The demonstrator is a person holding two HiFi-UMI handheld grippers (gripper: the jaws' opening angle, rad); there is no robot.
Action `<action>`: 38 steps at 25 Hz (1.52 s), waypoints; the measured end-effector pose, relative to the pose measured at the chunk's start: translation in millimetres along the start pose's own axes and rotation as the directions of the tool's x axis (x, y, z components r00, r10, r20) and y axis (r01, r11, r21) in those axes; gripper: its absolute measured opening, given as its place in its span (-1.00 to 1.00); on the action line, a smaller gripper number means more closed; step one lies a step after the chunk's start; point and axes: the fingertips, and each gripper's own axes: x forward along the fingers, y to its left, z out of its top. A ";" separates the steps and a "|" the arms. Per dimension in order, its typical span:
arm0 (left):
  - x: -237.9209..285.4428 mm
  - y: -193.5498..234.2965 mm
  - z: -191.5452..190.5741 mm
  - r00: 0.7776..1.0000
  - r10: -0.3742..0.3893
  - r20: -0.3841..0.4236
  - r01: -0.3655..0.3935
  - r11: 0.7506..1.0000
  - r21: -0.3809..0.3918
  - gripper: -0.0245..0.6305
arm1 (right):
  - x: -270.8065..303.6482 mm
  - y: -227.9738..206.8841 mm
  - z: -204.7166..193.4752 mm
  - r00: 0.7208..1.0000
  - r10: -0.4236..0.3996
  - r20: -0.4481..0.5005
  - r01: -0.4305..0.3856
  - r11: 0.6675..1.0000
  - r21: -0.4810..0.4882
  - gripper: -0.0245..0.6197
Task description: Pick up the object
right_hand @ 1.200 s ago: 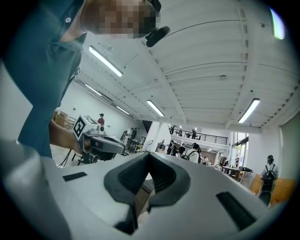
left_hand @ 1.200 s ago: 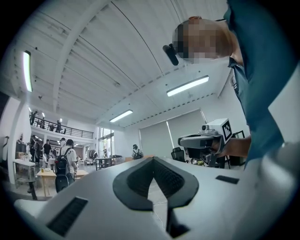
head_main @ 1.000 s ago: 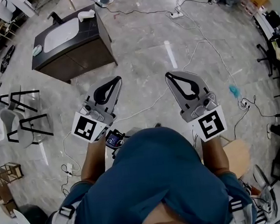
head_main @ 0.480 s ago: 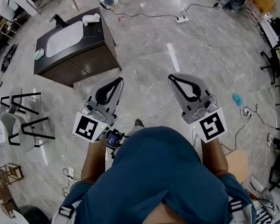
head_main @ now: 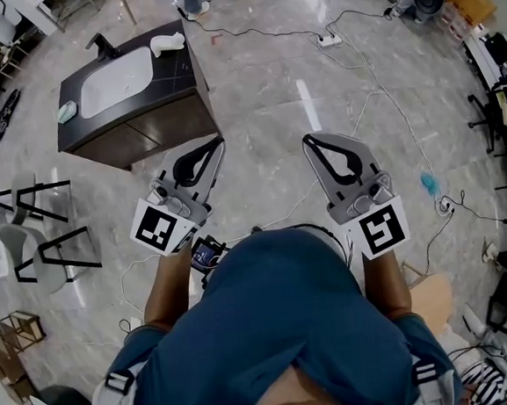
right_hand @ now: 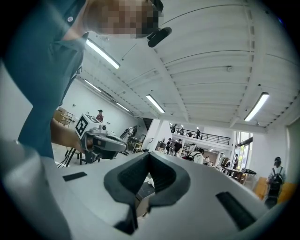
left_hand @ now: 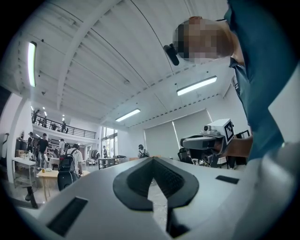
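Observation:
Both grippers are held out at chest height over the marble floor, with nothing in either one. My left gripper (head_main: 216, 144) (left_hand: 152, 159) is shut, its dark pads meeting at the tips. My right gripper (head_main: 306, 140) (right_hand: 148, 153) is shut in the same way. Ahead to the left stands a dark cabinet (head_main: 149, 118) with a white sink (head_main: 114, 70). On its top lie a white object (head_main: 167, 42) and a pale green item (head_main: 66, 110), both well beyond the gripper tips. Each gripper view points up at the ceiling and shows the other gripper beside it.
Black-framed chairs (head_main: 40, 229) stand at the left. Cables and a power strip (head_main: 327, 39) run across the floor ahead and to the right. A small blue thing (head_main: 425, 164) lies on the floor at the right, near office chairs and desks. A wooden stool (head_main: 433, 283) is by my right side.
The floor and cabinet have shifted slightly in the head view as the person moves. Both grippers keep the same pose and stay shut.

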 end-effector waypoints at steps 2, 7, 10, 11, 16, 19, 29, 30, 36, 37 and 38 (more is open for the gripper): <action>0.9 12.6 -3.2 1.000 0.006 0.002 -0.006 1.000 -0.006 -0.92 | 13.7 -2.8 -2.6 1.000 0.008 -0.006 -0.008 1.000 -0.003 -0.88; 8.3 37.4 -10.2 1.000 0.023 -0.002 -0.023 1.000 -0.018 -0.92 | 42.9 -15.6 -5.5 1.000 0.029 0.000 -0.029 1.000 -0.002 -0.88; 18.1 54.1 -15.3 0.999 0.043 -0.007 -0.043 0.999 -0.011 -0.92 | 60.0 -28.6 -11.6 0.999 0.050 0.013 -0.050 0.999 0.000 -0.88; 22.3 59.9 -17.3 0.999 0.053 -0.010 -0.053 0.999 -0.009 -0.92 | 65.6 -33.6 -14.3 0.998 0.058 0.019 -0.058 0.998 0.003 -0.89; 47.5 83.3 -24.8 0.995 0.098 -0.021 -0.098 0.995 0.006 -0.92 | 90.1 -65.2 -28.8 0.994 0.104 0.035 -0.105 0.995 0.001 -0.89; 68.6 99.0 -32.7 0.991 0.129 -0.033 -0.129 0.992 0.012 -0.92 | 103.9 -89.1 -36.7 0.990 0.129 0.057 -0.130 0.991 0.014 -0.88; 132.5 134.1 -40.8 0.975 0.218 -0.045 -0.215 0.975 0.051 -0.92 | 132.4 -156.7 -63.0 0.972 0.216 0.089 -0.215 0.976 -0.011 -0.89; 135.8 134.7 -40.4 0.975 0.216 -0.052 -0.213 0.976 0.055 -0.92 | 133.6 -160.8 -62.7 0.973 0.211 0.098 -0.212 0.977 0.001 -0.89; 144.5 156.2 -37.8 0.974 0.217 -0.072 -0.211 0.975 0.072 -0.92 | 152.1 -177.2 -69.6 0.974 0.204 0.098 -0.207 0.978 0.020 -0.88; 144.4 162.3 -41.0 0.974 0.215 -0.075 -0.210 0.975 0.069 -0.92 | 158.3 -177.8 -71.9 0.975 0.203 0.096 -0.205 0.978 0.019 -0.88; 144.3 168.6 -44.8 0.974 0.212 -0.076 -0.207 0.976 0.064 -0.92 | 165.2 -178.0 -73.8 0.975 0.199 0.096 -0.202 0.979 0.019 -0.88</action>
